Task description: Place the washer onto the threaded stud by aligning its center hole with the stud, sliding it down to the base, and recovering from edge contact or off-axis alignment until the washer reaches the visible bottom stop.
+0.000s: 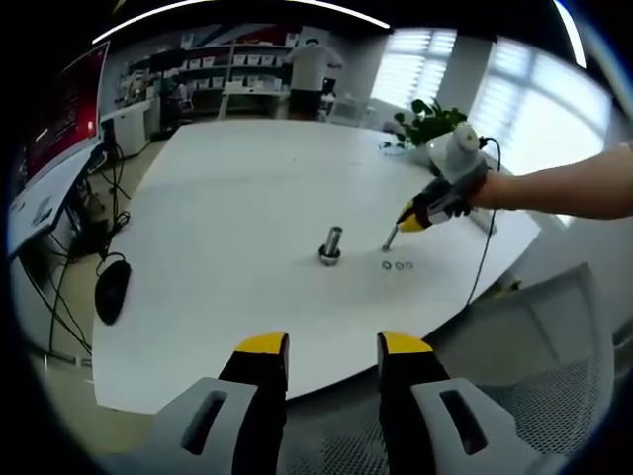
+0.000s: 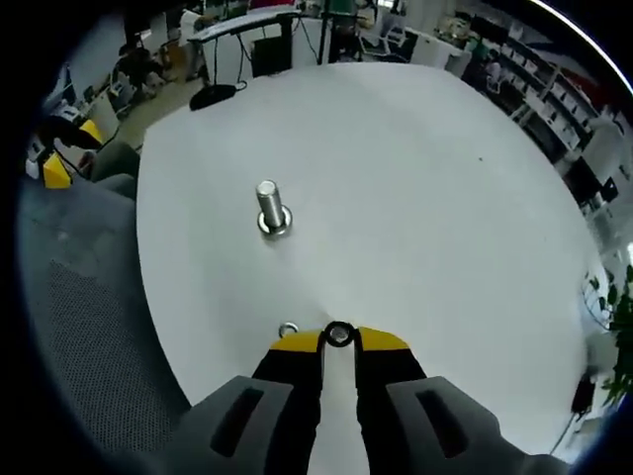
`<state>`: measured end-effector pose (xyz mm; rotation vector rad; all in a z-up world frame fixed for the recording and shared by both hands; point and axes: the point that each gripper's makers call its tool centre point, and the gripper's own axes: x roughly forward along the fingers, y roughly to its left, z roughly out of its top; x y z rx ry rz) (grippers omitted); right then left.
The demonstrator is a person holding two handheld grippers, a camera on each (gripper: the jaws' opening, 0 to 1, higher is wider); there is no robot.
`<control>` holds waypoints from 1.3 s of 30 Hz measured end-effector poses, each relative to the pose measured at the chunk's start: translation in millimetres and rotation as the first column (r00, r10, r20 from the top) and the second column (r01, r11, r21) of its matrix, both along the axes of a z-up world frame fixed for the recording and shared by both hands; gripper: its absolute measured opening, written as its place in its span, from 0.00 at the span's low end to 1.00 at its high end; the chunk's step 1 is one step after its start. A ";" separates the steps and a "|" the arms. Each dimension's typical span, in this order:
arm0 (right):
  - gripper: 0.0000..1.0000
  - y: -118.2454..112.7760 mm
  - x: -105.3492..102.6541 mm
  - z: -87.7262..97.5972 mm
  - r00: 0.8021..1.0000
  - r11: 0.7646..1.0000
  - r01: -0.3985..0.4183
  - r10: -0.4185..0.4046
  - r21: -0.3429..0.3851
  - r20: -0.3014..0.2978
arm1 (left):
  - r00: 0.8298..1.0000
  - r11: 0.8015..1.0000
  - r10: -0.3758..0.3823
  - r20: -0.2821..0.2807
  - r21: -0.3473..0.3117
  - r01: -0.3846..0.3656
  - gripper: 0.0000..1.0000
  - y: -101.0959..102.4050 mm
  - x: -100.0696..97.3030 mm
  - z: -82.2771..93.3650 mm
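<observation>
Washers [image 1: 397,264] lie in a short row on the white table [image 1: 227,198], just beside the upright stud [image 1: 331,244], presumably staged within easy reach. The right gripper [image 2: 339,338] is nearly closed, its yellow tips pinching one washer [image 2: 339,334] by the rim, low at the table; another washer [image 2: 288,330] rests beside it. The left gripper [image 1: 332,348] waits well back with jaws apart, holding nothing.

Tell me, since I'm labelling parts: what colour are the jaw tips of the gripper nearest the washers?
Yellow, on black jaws of the right gripper, clearest in the right gripper view.
</observation>
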<state>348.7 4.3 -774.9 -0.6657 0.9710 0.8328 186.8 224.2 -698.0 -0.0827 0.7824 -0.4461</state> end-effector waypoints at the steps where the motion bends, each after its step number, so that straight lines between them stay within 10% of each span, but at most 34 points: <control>1: 0.12 -0.4 0.4 -0.4 1.000 1.000 0.000 0.000 -0.002 -0.001 | 1.000 1.000 0.001 0.000 0.000 -0.001 0.34 0.1 0.0 0.0; 39: 0.14 -1.5 8.4 -53.2 0.993 0.991 -0.034 0.019 -0.128 -0.114 | 1.000 1.000 0.015 -0.009 0.007 -0.015 0.33 3.1 0.2 -2.2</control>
